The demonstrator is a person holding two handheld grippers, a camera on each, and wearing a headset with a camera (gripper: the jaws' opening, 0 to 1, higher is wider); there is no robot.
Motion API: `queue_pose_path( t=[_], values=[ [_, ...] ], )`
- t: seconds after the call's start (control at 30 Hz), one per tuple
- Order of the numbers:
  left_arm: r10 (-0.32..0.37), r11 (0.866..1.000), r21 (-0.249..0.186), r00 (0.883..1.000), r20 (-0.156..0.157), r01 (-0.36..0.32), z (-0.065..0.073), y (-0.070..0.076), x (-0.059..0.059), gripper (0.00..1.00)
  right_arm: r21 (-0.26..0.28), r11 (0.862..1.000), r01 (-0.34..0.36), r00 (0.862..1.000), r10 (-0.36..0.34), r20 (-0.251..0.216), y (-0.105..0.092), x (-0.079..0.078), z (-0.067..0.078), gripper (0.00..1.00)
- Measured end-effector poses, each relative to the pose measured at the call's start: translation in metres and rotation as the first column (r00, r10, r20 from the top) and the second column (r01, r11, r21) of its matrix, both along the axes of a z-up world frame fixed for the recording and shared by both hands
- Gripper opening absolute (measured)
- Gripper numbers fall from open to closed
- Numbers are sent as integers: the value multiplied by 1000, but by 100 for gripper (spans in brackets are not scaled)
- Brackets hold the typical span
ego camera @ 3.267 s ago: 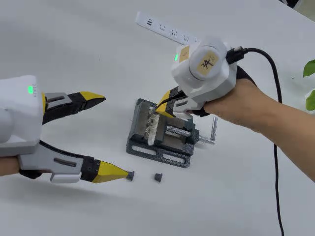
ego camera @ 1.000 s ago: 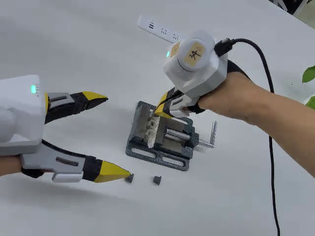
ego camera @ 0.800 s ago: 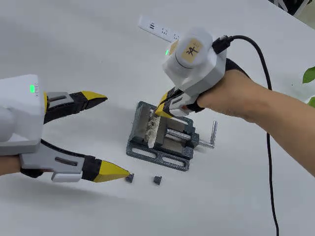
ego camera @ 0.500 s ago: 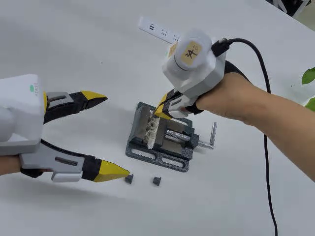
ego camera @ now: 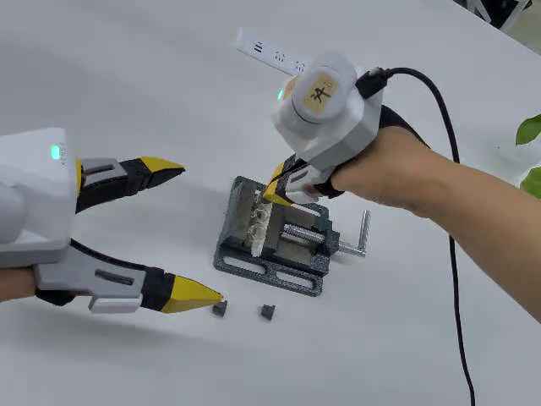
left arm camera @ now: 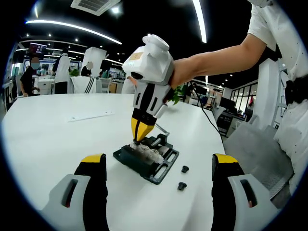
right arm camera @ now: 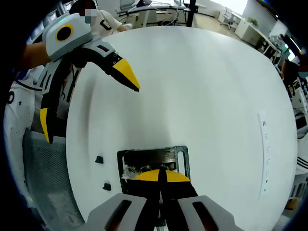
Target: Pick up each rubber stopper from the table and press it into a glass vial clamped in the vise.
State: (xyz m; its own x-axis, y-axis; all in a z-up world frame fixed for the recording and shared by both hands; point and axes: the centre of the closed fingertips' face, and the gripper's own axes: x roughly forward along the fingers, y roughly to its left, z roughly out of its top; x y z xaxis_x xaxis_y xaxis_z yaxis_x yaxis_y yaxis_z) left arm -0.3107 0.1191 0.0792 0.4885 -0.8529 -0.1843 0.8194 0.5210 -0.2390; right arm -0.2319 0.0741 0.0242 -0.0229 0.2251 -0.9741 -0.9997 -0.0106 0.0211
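Nearest me, my left gripper (ego camera: 201, 233) is spread wide and holds nothing. Its lower jaw tip sits just beside the near stopper (ego camera: 220, 309); I can't tell whether they touch. So the stopper lies off that one tip, not centred between the jaws. The gripper lies almost flat, low over the table (ego camera: 127, 76), jaws pointing toward the vise. In the left gripper view both stoppers sit ahead, closer to the right-hand jaw. I judge the next pick calls for a small sideways shift to bracket the stopper before closing. The other stopper (ego camera: 267, 312) lies a little further along, apart from the first and near the front edge of the vise (ego camera: 270, 266).

Beyond them, the vials (ego camera: 258, 222) stand clamped in a row along the vise's jaws. My right gripper (ego camera: 272, 196) comes steeply down on that row from behind. Its jaws are pressed together with the tips at the vial mouths; whether a stopper sits under them I cannot tell. The left hand is plainly the nearer one to the loose stoppers.

Farthest off lies a power strip (ego camera: 275, 51).
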Motion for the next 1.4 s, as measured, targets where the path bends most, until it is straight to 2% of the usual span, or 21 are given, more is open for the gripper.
queue_pose_path(
  t=[0.6,0.8,0.87,0.93,1.0,1.07,1.4],
  values=[
    [2,1000,-3,1000,2,-2,3,1,1,90,8,1000,5,1000,-5,14,1,3,0,0],
    [2,1000,-1,1000,5,-2,6,1,2,89,30,1000,9,1000,-10,16,0,2,1,0],
    [1,1000,3,1000,6,-1,6,1,1,89,46,998,48,999,-48,-2,0,4,2,0],
    [3,1000,5,1000,6,-3,6,2,1,89,59,998,21,1000,-21,-1,-2,4,1,0],
    [7,1000,7,1000,5,-7,6,4,1,89,61,997,38,999,-38,-1,-1,2,1,0],
    [10,1000,10,1000,2,-10,5,5,0,89,63,998,-7,1000,5,24,-1,0,2,0],
    [17,1000,9,1000,1,-17,3,6,1,89,90,996,10,1000,-11,13,-1,2,3,0]
  ],
)
